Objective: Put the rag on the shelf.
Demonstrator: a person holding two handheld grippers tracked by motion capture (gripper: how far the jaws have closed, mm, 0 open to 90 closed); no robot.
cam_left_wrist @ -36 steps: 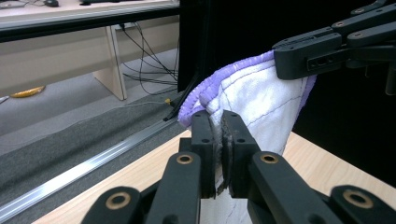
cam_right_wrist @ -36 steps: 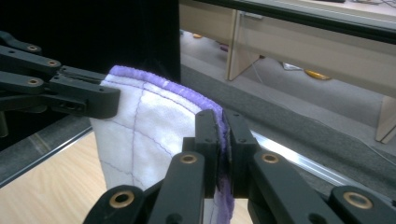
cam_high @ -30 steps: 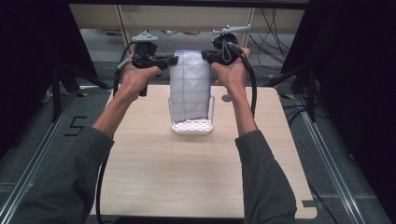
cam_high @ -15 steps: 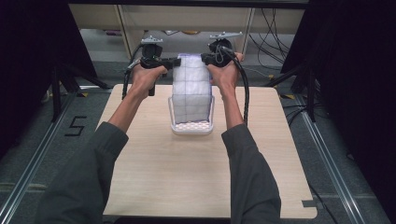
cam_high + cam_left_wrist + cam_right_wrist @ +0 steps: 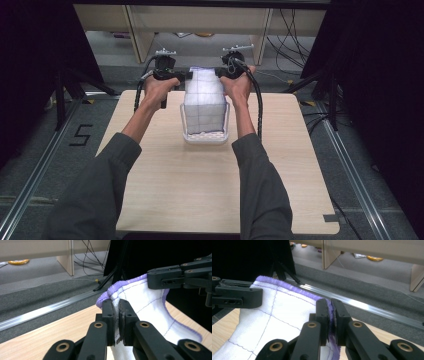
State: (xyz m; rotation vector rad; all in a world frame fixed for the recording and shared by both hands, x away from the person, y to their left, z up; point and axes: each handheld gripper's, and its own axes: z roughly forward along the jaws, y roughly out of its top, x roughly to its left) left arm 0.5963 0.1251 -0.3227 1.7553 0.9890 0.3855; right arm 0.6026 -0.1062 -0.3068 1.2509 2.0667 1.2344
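A white cloth [image 5: 204,97] with a purple hem and thin purple grid stitching hangs stretched between my two grippers over the far middle of the table. Its lower part drops into a clear plastic basket [image 5: 186,122]. My left gripper [image 5: 187,76] is shut on the cloth's upper left corner, where the cloth [image 5: 140,300] shows pinched between my left gripper's [image 5: 117,315] black jaws. My right gripper [image 5: 219,74] is shut on the upper right corner; the purple hem [image 5: 287,288] runs into my right gripper's [image 5: 330,315] jaws.
The wooden table [image 5: 165,195] has rounded corners and a bare near half. A metal floor rail [image 5: 35,170] runs along its left side. Wooden shelving [image 5: 135,30] and loose cables [image 5: 290,30] lie beyond the far edge. Dark curtains stand on both sides.
Both hands have come down and moved away from me with the cloth held between them. More of the cloth now lies inside the basket.
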